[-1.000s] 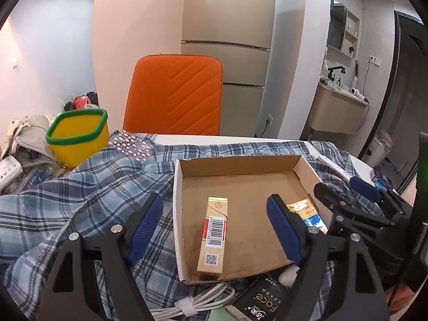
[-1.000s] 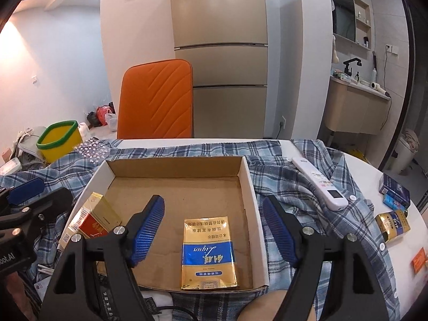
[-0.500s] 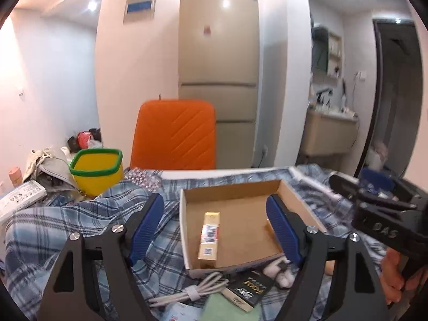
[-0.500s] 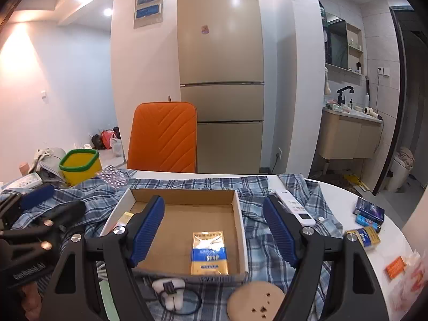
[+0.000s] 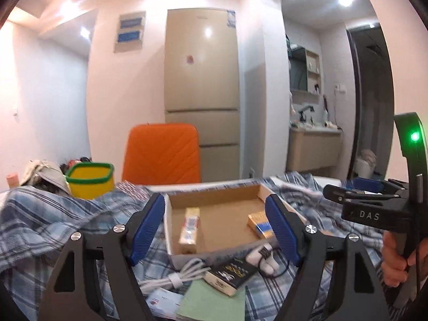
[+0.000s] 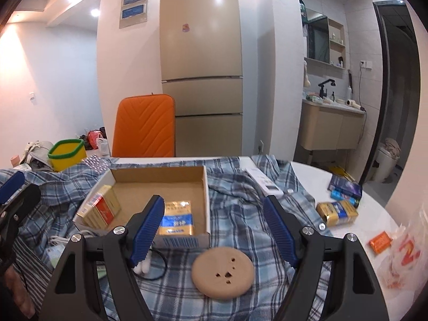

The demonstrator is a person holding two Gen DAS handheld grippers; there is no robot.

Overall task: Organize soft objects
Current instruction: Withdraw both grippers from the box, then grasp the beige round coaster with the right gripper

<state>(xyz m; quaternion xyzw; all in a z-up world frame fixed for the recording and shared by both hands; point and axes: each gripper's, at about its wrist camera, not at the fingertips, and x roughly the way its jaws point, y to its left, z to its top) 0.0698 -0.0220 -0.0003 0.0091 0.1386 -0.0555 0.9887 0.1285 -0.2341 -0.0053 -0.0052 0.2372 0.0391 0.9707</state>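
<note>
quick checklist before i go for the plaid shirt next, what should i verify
1. Left gripper open and holding nothing: ok.
2. Right gripper open and holding nothing: ok.
3. Blue plaid cloth shirt free of load: not ok. The open brown cardboard box, the white remote control and the round tan perforated disc all rest on it.
4. Box contents secure if the shirt is pulled: not ok, the gold-and-blue packet and the red-and-gold carton lie loose inside.
5. Shirt edge clear to grasp: cannot tell, collar and hems are not distinguishable.
</note>
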